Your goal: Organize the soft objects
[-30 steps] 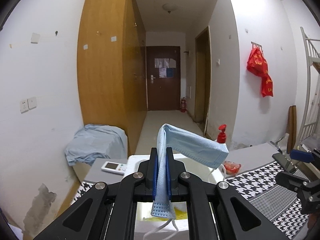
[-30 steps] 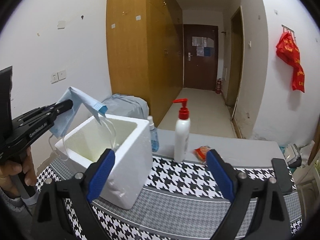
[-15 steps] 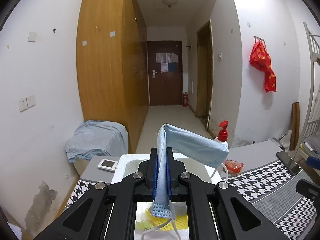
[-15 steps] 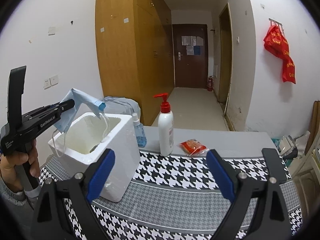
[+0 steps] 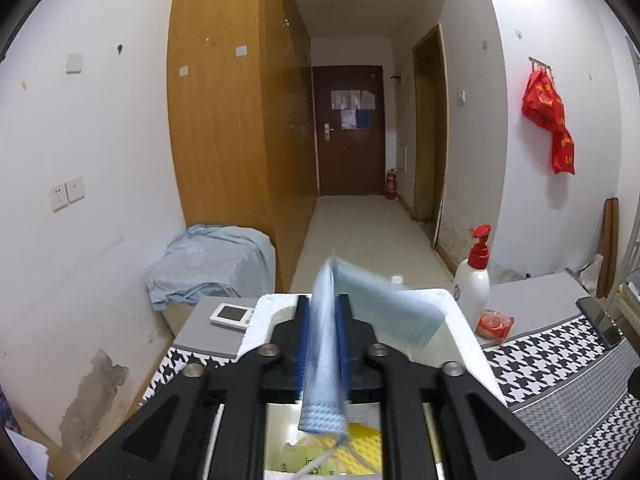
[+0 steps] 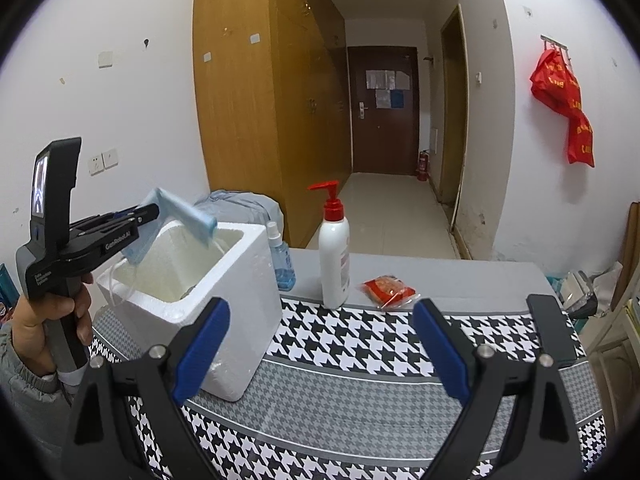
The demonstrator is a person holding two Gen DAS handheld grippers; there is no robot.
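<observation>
The left gripper (image 5: 323,332) pinches a blue mask (image 5: 326,354) right above the white box (image 6: 244,280). The right gripper (image 6: 320,356) is wide apart, holding nothing, with the box ahead on its left.

Face mask (image 5: 332,344) motion-blurred; foam box (image 5: 460,332) interior largely hidden behind left tool (image 5: 322,344).
</observation>
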